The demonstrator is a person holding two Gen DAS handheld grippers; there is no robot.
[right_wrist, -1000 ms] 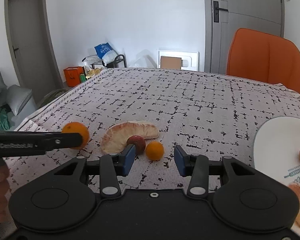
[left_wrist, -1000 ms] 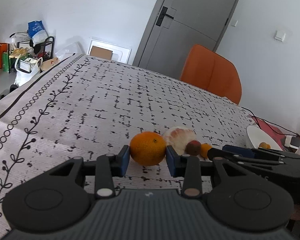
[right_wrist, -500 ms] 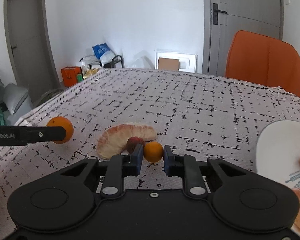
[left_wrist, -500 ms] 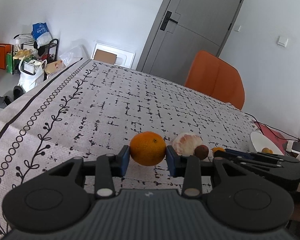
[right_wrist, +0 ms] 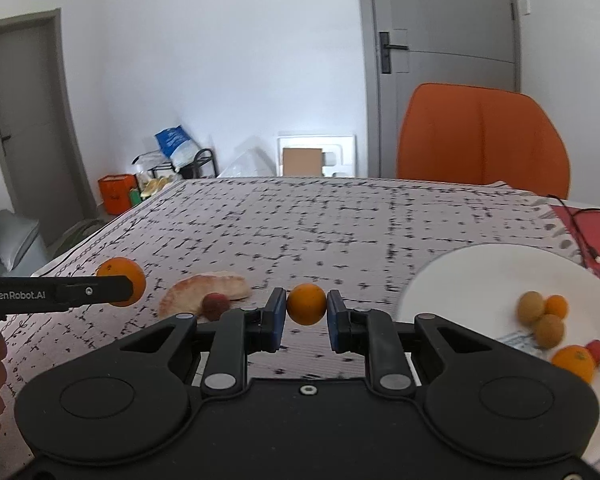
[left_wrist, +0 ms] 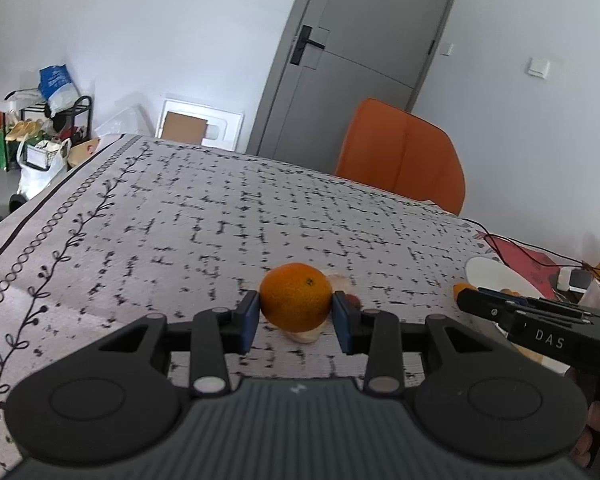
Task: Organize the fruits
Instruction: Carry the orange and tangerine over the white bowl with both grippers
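My left gripper (left_wrist: pixel 296 312) is shut on a large orange (left_wrist: pixel 296 297) and holds it above the tablecloth; the orange also shows in the right wrist view (right_wrist: pixel 121 280). My right gripper (right_wrist: pixel 306 314) is shut on a small orange fruit (right_wrist: pixel 306 304), lifted off the table. A peeled pomelo piece (right_wrist: pixel 204 290) and a small red fruit (right_wrist: pixel 215 305) lie on the cloth to the left of it. A white plate (right_wrist: pixel 480 276) at the right holds several small fruits (right_wrist: pixel 540 314). The plate also shows in the left wrist view (left_wrist: pixel 496 276).
The table (left_wrist: pixel 204 216) has a white cloth with black marks. An orange chair (right_wrist: pixel 480 140) stands at the far edge. A red mat with cables (left_wrist: pixel 520 252) lies beyond the plate. A grey door (left_wrist: pixel 360 52) is behind.
My right gripper closed on the small orange fruit, lifted it and moved right toward the plate. My left gripper keeps hold of the large orange and has swung rightward with it.
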